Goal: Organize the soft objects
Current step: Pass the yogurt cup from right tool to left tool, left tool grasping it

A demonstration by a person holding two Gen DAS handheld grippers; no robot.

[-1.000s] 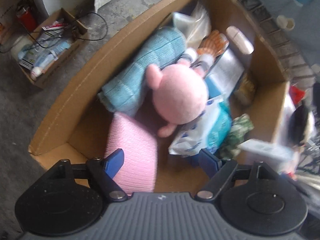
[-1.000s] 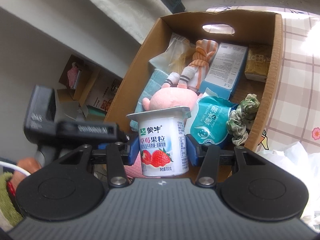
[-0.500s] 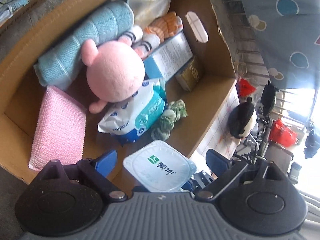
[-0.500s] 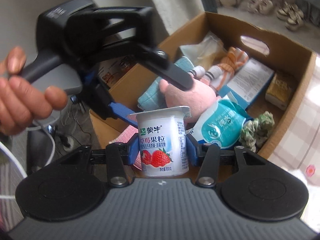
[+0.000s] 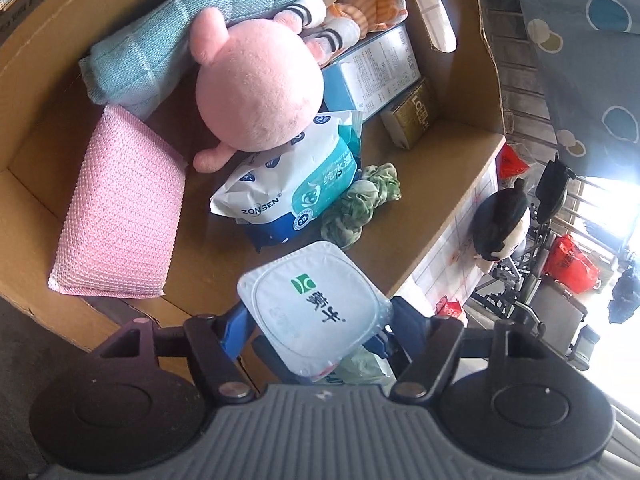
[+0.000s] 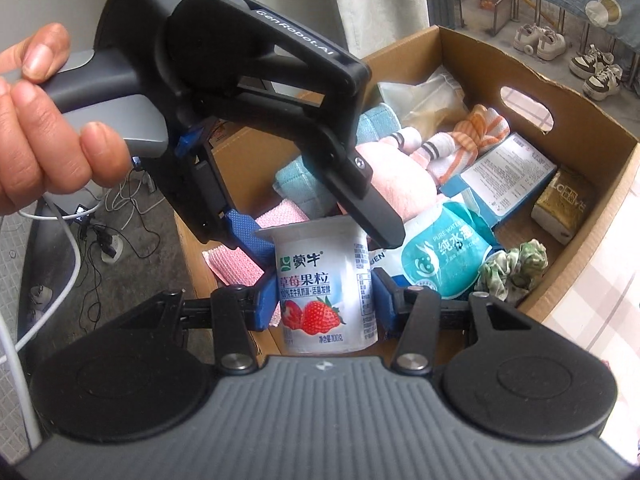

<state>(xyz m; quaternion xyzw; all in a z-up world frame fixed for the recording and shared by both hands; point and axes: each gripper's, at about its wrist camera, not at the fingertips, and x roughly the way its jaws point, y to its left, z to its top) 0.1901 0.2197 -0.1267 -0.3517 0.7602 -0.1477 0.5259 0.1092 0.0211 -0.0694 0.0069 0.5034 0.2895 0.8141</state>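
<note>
A white strawberry yogurt cup (image 6: 326,280) stands upright between the pads of my right gripper (image 6: 326,304), which press its body while the jaws are opening slightly. My left gripper (image 6: 316,232), held by a hand (image 6: 44,120), comes in from above. Its jaws are closing and its fingers touch both sides of the cup's rim. In the left wrist view the foil lid (image 5: 316,308) fills my left gripper (image 5: 320,318). Behind lies an open cardboard box (image 5: 440,184) holding a pink plush (image 5: 260,92), a teal towel (image 5: 180,40), a pink cloth (image 5: 120,208) and a green scrunchie (image 5: 360,204).
The box also holds a wet wipes pack (image 5: 296,196), a blue carton (image 5: 376,68), a small gold box (image 5: 408,120) and an orange striped soft toy (image 5: 368,12). A black-haired doll (image 5: 500,224) lies on the checked cloth beyond the box. Cables (image 6: 100,232) trail on the floor.
My left gripper swung from over the box to the yogurt cup, opened wide, then closed around its lid. The right gripper rolled and shifted sideways, still holding the cup.
</note>
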